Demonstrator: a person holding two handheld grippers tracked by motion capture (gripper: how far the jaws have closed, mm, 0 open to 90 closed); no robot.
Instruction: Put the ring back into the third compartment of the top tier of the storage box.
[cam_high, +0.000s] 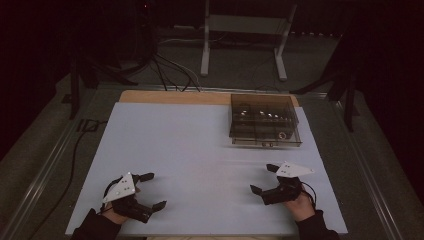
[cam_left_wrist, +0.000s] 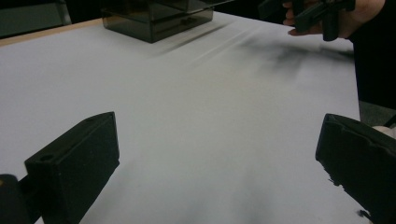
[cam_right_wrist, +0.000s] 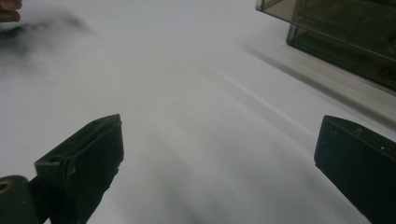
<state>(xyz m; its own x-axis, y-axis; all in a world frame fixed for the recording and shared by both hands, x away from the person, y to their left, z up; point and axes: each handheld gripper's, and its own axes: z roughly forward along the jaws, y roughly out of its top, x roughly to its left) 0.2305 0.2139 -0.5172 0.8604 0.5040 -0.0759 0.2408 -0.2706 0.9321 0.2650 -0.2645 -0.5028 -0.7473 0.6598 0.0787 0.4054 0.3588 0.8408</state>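
The smoked-plastic box (cam_high: 264, 120) stands toward the far right corner of the surface (cam_high: 190, 150), its back close to the far edge, square to it and upright. It is a translucent, dark-tinted case with flat walls, sharp corners and what looks like a lidded top over a shallow lower tier — a drawer front with a small pull seems to face the person, though the detail is too small to confirm. Several small pale or metallic items sit inside in rows; what they are cannot be told.

Handling, as a judgement: rigid and light, hard and glossy, so likely slippery under the black jaws; thin walls may crack or flex if squeezed hard, and loose contents would shift if it is tilted. Best taken across two opposite side walls low down, kept level, or steadied with one gripper while the other works the front pull.

The surface is a matte white sheet over a wooden board, whose bare strip shows along the far edge.

The right gripper (cam_high: 267, 179) rests near the front right corner, well short of the box, jaws spread wide and holding nothing. The left gripper (cam_high: 149, 190) lies near the front left corner, well apart from the box — jaws likewise wide apart and empty. Each is held in a hand with a dark sleeve.

Beyond the surface: dark floor, cables, a pale metal frame.
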